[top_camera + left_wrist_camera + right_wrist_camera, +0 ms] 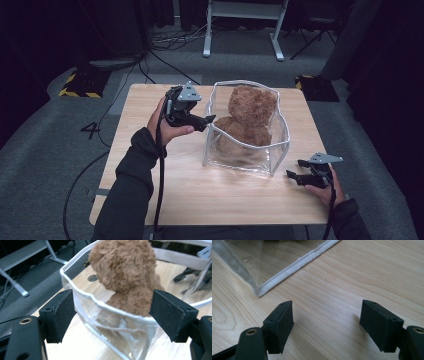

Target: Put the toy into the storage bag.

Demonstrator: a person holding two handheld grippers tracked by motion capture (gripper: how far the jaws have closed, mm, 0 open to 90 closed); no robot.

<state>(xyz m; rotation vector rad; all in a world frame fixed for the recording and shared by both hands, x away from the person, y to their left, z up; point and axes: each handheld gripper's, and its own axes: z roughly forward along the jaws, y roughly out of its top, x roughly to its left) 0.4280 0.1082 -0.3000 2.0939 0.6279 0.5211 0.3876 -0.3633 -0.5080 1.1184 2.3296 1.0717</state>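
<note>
A wooden table (150, 190) stands on grey carpet (45, 145); a white frame (243, 12) and black cables (172, 40) lie behind.

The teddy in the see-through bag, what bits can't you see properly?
- Teddy: face turned away in the high view; blurred in the left gripper view.
- Teddy's legs: smeared by the clear bag wall's glare, high view.
- Left tongs: whether they touch the bag rim is too small to tell, high view.
</note>
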